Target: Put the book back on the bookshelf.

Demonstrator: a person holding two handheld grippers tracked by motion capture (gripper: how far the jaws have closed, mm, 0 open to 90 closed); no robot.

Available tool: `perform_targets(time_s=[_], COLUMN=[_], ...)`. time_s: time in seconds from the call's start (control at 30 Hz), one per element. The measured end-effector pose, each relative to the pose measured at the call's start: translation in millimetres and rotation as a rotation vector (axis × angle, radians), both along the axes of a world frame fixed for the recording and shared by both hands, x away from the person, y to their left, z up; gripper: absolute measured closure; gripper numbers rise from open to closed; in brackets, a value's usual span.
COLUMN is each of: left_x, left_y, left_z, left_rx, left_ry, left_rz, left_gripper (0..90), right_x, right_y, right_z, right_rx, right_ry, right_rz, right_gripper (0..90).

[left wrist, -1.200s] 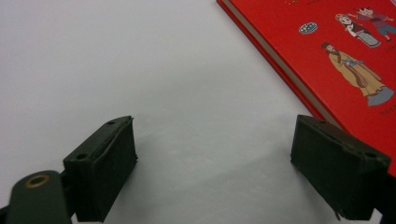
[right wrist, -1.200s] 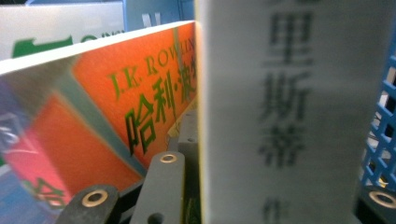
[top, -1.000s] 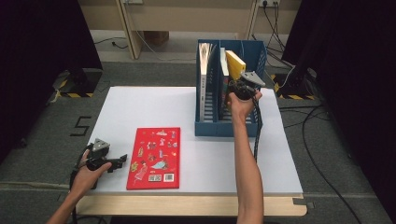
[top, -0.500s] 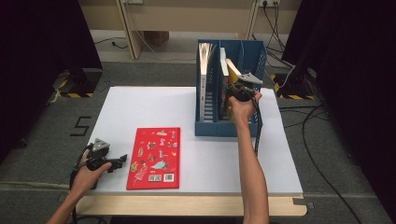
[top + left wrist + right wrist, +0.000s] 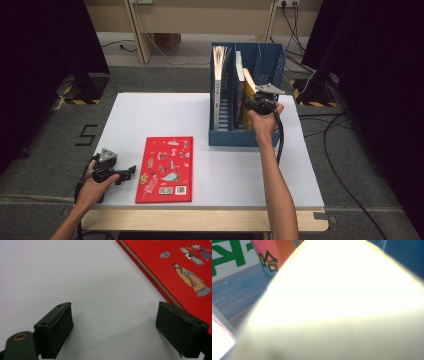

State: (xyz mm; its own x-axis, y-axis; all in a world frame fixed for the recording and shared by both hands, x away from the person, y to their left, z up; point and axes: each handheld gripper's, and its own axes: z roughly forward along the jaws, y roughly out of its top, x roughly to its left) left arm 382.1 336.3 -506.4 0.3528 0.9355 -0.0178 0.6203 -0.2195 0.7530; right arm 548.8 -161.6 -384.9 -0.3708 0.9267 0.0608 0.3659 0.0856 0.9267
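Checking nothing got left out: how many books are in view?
4: a red book flat on the table; three upright in the blue rack, left, middle, yellow. Others may be hidden.

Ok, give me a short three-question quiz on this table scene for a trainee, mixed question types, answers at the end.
1. True or false: the red book lies flat on the white table.
2. Which gripper is up at the blue file rack? A) the left gripper B) the right gripper
3. In the left gripper view, what lies between the open jaws?

Key
1. True.
2. B: it is at the yellow book leaning in the rack; its jaws have just been opening, and whether the pads press on the book I cannot tell.
3. Bare table; the red book is off to one side.
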Motion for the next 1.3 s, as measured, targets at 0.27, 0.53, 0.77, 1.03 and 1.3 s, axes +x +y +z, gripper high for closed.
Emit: perform_targets(time_s=[0.27, 0.53, 0.77, 1.03, 1.3], left_x=[0.0, 0.1, 0.0, -0.1, 0.1], left_y=[0.0, 0.2, 0.2, 0.3, 0.2], left_z=[0.0, 0.0, 0.0, 0.0, 0.0], left_rx=[-0.001, 0.001, 0.002, 0.001, 0.001], left_ry=[0.0, 0.001, 0.001, 0.001, 0.0], left_rz=[0.0, -0.001, -0.001, -0.002, -0.001], left_gripper=[13.0, 13.0, 13.0, 13.1, 13.0], right_x=[-11.4, -36.6, -57.2, -69.3, -64.2], right_y=[-4.9, -15.7, -20.4, -30.3, -25.3], right_z=[-4.0, -13.7, -25.0, -27.3, -32.1], right_rx=[0.078, 0.074, -0.01, -0.035, -0.067], right_ry=[-0.007, -0.036, -0.041, -0.047, -0.041], right_rz=[0.009, 0.044, 0.091, 0.11, 0.12], right_gripper=[59.6, 63.6, 66.7, 72.3, 74.2])
